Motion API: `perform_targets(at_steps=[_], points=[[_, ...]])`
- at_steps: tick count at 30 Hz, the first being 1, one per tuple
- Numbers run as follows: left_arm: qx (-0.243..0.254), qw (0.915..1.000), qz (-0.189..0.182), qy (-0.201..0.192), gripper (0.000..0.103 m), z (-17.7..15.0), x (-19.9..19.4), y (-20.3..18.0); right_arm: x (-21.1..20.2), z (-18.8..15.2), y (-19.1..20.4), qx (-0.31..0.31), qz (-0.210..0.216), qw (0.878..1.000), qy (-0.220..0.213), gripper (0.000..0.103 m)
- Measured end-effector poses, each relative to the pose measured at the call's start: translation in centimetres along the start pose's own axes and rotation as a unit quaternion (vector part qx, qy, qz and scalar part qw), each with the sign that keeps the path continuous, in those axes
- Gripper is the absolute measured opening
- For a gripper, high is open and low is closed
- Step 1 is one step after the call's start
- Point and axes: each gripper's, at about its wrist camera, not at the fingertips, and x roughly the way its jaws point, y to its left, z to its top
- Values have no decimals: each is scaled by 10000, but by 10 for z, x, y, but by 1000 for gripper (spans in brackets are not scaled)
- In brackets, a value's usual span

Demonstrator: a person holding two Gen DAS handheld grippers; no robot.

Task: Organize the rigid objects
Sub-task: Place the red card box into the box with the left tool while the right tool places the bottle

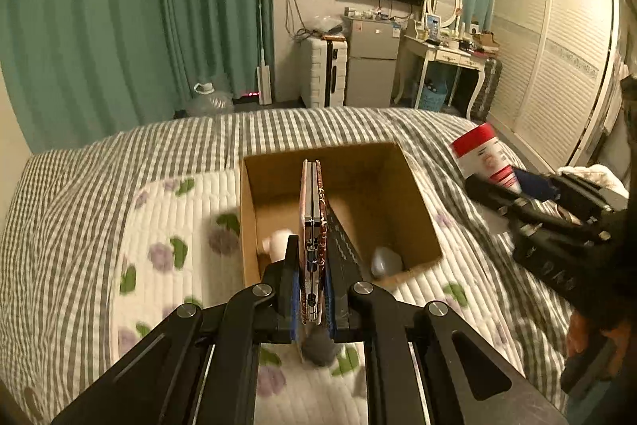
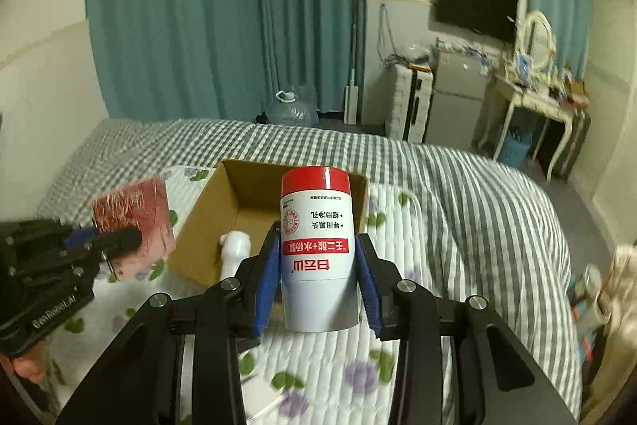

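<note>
In the left wrist view, the left claw [image 1: 311, 299] is clamped on a thin, flat red patterned case [image 1: 311, 226], held on edge over the open cardboard box [image 1: 414, 186] that sits on the floral quilt [image 1: 175, 226] of the striped bed [image 1: 119, 154]. Two things already lie inside the box: a small white bottle [image 1: 278, 243] near the left wall and a pale, blurred container [image 1: 385, 261] in the near right corner, so I judge the sorting partly done. Off to the right, the right claw [image 1: 497, 192] carries a white canister with a red cap [image 1: 483, 156], tilted and above the bedding beside the box. No writing on the case is legible here. In the right wrist view, the right claw [image 2: 318, 281] grips the white canister with a red cap [image 2: 316, 249] between its blue pads, cap pointing away toward the cardboard box [image 2: 223, 202]. Its label reads upside down: large red Chinese characters on the body, a red band with white characters, and smaller black lines, too blurred for me to transcribe with confidence. The left claw [image 2: 119, 239] shows at left holding the red patterned case [image 2: 135, 214] just beside the box; its black body bears white lettering that looks like "GenRobot.AI". The white bottle [image 2: 235, 245] rests in the box. What is left, as I judge it, is setting both held items inside; clutter at the right edge is too blurred to tell.
</note>
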Motion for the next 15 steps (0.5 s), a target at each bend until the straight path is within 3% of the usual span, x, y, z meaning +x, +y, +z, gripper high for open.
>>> perform_targets(at_steps=[7, 15], points=[[195, 9994, 148, 241, 10, 17, 70, 2, 82, 19, 12, -312, -121, 9991, 274, 36], [209, 9976, 70, 654, 10, 2, 151, 6, 167, -5, 1, -44, 50, 9975, 698, 36]])
